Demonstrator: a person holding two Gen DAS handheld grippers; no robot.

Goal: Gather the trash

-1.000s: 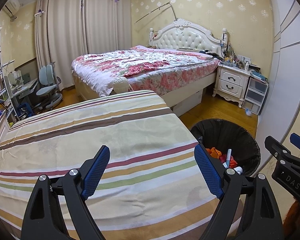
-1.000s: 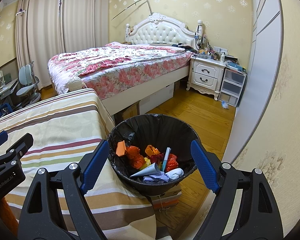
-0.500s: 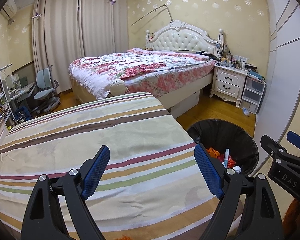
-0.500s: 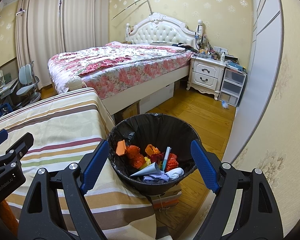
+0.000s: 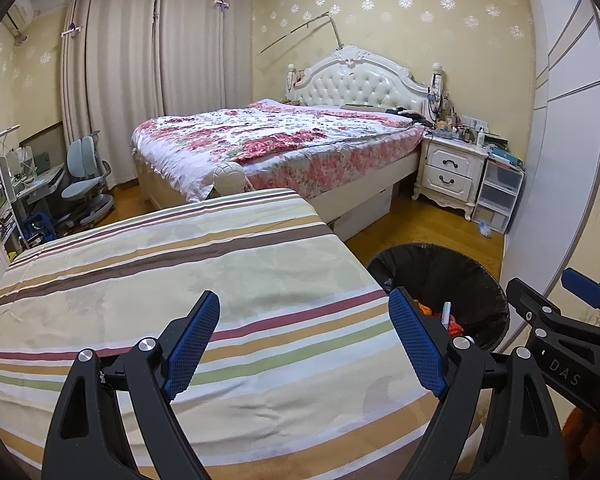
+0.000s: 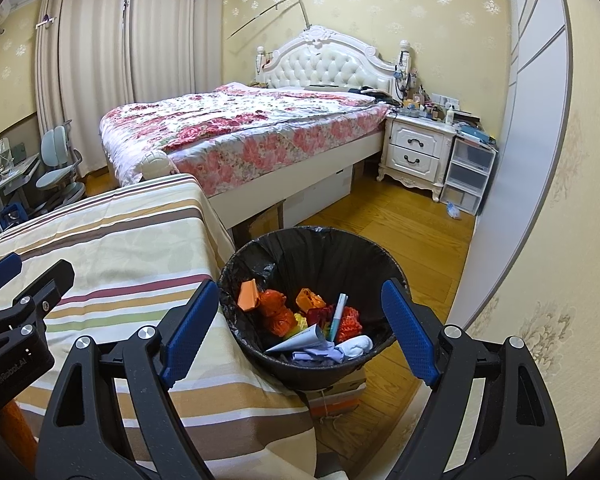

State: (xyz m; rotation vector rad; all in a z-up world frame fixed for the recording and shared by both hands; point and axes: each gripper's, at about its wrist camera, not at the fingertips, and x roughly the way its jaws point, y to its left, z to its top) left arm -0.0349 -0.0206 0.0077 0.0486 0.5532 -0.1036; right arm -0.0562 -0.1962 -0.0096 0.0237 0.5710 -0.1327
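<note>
A black-lined trash bin (image 6: 312, 256) stands on the floor beside the striped table (image 6: 112, 248). It holds orange and red crumpled pieces (image 6: 274, 312), a pen (image 6: 337, 314) and white paper (image 6: 300, 340). My right gripper (image 6: 300, 332) is open and empty, held above the bin's near rim. My left gripper (image 5: 306, 340) is open and empty above the striped tablecloth (image 5: 180, 280). The bin also shows in the left wrist view (image 5: 452, 268) at the right, past the table's edge. The right gripper's body shows there too, at the far right.
A bed with a floral cover (image 5: 276, 140) stands behind the table. A white nightstand (image 5: 452, 168) and plastic drawers (image 5: 498, 196) stand at the back right. A white wardrobe (image 6: 532, 128) runs along the right. A desk and chair (image 5: 84, 184) stand at the back left.
The left gripper has risen and tilted slightly, so the room sits lower in its view. The right gripper has barely moved. Both stay open.
</note>
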